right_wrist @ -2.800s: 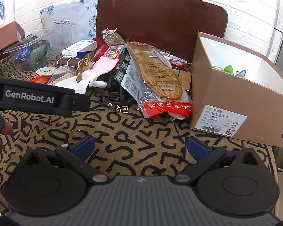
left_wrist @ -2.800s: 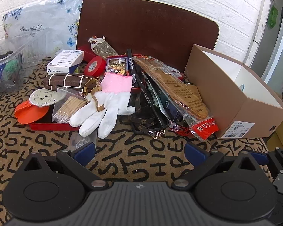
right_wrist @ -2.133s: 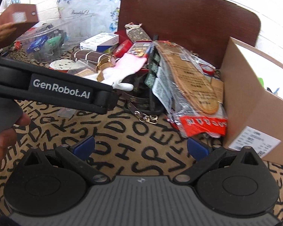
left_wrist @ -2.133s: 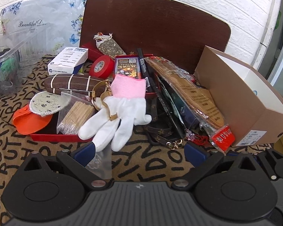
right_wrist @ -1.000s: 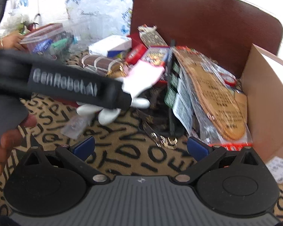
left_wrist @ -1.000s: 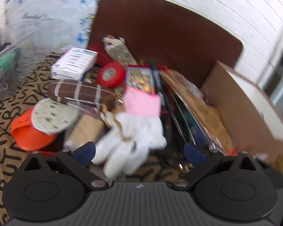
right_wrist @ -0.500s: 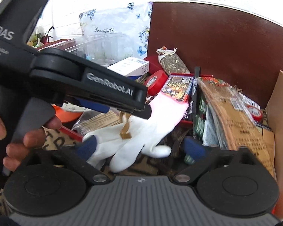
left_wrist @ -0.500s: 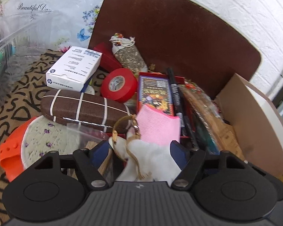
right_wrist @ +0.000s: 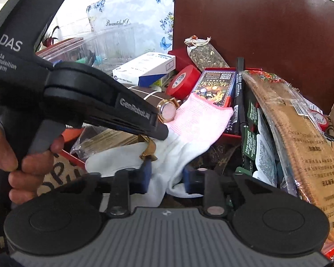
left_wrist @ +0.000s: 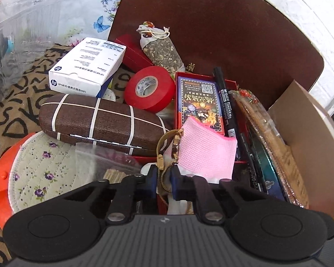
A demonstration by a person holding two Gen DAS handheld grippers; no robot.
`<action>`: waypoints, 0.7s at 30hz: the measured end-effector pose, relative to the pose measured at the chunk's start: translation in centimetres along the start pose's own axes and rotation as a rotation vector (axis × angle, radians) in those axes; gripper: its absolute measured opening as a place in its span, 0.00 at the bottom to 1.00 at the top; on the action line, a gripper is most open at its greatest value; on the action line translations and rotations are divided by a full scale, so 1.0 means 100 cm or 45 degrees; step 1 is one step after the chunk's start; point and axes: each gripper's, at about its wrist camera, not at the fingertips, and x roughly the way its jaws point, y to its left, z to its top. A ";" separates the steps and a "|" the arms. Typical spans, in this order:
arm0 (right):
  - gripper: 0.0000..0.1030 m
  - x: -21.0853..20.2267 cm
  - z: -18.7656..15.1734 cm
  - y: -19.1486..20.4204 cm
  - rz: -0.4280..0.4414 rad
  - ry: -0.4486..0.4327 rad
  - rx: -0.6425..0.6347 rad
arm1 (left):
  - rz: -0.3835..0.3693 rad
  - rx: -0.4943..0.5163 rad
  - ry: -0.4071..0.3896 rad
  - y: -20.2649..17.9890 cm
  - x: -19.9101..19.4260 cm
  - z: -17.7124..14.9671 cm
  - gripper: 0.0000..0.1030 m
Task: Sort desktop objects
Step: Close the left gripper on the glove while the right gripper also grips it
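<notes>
1. Lettering readable across both views: "hp" with "HP MF20" and "WiFi" on the white box [left_wrist: 86, 66]; "Beautiful D…" on the floral bag [right_wrist: 131, 22]; "DAS – Data Acquisition System" and "GenRobot.AI" on the left gripper [right_wrist: 161, 131] as the right wrist view is showing it. The card box [left_wrist: 199, 104] is carrying a QR code and Chinese characters I cannot read.
2. Left gripper [left_wrist: 163, 181] — jaws are closing, and the gold mesh strap of the wristwatch [left_wrist: 174, 143] is sitting between the blue pads; contact looks made on the strap.
3. The watch is lying on the pink cuff of the white glove [right_wrist: 189, 133], just in front of the brown glasses case [left_wrist: 98, 122] and near the red tape roll [left_wrist: 149, 91].
4. Right gripper [right_wrist: 167, 176] — jaws are closing with the white glove fabric bunched between the pads.
5. Against the frame half a second earlier: both pairs of pads were standing wide apart; they are now drawn in close, and both cameras are sitting nearer the glove.
6. A hand [right_wrist: 17, 153] is squeezing the left gripper's trigger.
</notes>
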 end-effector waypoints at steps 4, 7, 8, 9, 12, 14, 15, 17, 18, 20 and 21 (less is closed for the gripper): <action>0.05 -0.012 0.000 0.001 0.015 -0.028 -0.007 | -0.008 0.006 -0.008 -0.007 -0.009 -0.003 0.08; 0.03 -0.023 0.000 0.005 0.024 -0.040 -0.027 | -0.024 0.021 -0.014 -0.015 -0.018 -0.008 0.08; 0.02 -0.027 0.000 0.007 0.026 -0.046 -0.036 | -0.028 0.025 -0.018 -0.018 -0.022 -0.010 0.08; 0.02 -0.032 -0.001 0.008 0.031 -0.052 -0.043 | -0.034 0.028 -0.023 -0.020 -0.026 -0.012 0.08; 0.02 -0.048 -0.004 0.013 0.038 -0.072 -0.055 | -0.058 0.038 -0.037 -0.028 -0.039 -0.019 0.07; 0.02 -0.062 -0.006 0.015 0.040 -0.087 -0.058 | -0.078 0.046 -0.050 -0.034 -0.049 -0.023 0.07; 0.02 -0.069 -0.008 0.015 0.038 -0.099 -0.056 | -0.088 0.045 -0.057 -0.037 -0.054 -0.025 0.07; 0.02 -0.082 -0.011 0.013 0.033 -0.118 -0.051 | -0.110 0.046 -0.069 -0.042 -0.063 -0.027 0.07; 0.02 -0.090 -0.014 0.012 0.026 -0.132 -0.045 | -0.124 0.047 -0.076 -0.046 -0.068 -0.028 0.07; 0.02 -0.103 -0.018 0.010 0.011 -0.150 -0.036 | -0.149 0.052 -0.092 -0.053 -0.077 -0.030 0.07; 0.02 -0.111 -0.020 0.009 0.001 -0.163 -0.025 | -0.160 0.057 -0.100 -0.058 -0.081 -0.031 0.07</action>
